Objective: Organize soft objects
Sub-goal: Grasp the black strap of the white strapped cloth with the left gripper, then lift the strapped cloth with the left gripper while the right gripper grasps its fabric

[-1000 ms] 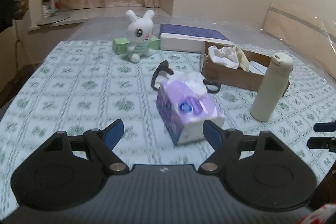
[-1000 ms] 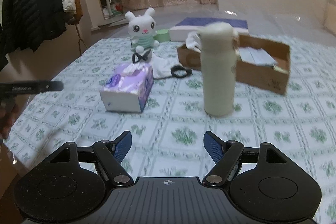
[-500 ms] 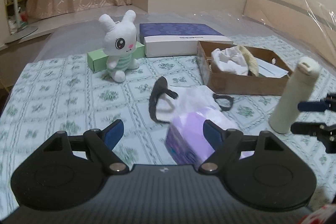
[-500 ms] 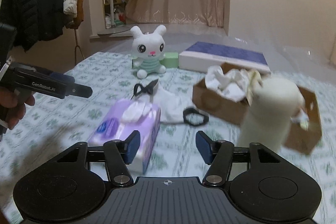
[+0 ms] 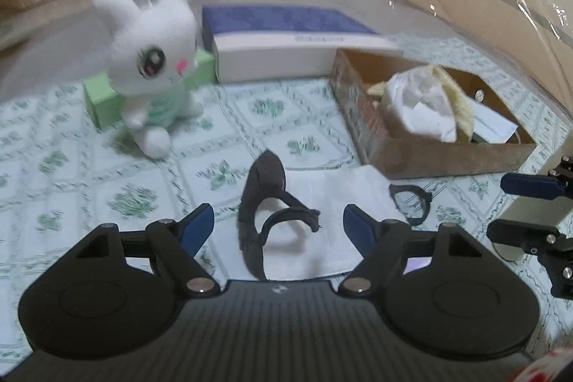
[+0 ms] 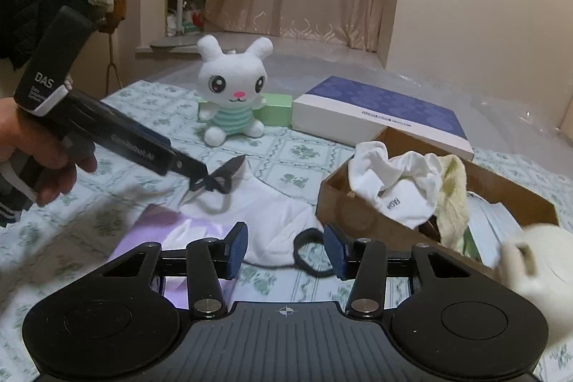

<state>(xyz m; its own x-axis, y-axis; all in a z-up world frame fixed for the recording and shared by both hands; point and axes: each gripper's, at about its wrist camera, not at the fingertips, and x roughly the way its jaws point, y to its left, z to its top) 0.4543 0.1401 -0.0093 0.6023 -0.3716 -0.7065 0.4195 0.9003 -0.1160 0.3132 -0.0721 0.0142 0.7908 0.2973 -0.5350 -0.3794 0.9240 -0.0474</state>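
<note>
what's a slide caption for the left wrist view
Open left gripper over a white cloth, bunny behind.

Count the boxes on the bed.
3: green box behind the plush rabbit, blue-topped white box beside it, open cardboard box nearest. Others may be hidden.

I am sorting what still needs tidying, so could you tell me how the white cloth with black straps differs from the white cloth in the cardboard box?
The strapped cloth lies spread flat on the tablecloth; the boxed cloth is bunched into a heap. The strapped cloth has black loops at its ends; the boxed cloth shows only small dark print. The strapped cloth lies outside the cardboard box; the other sits inside. Both are white and soft.
</note>
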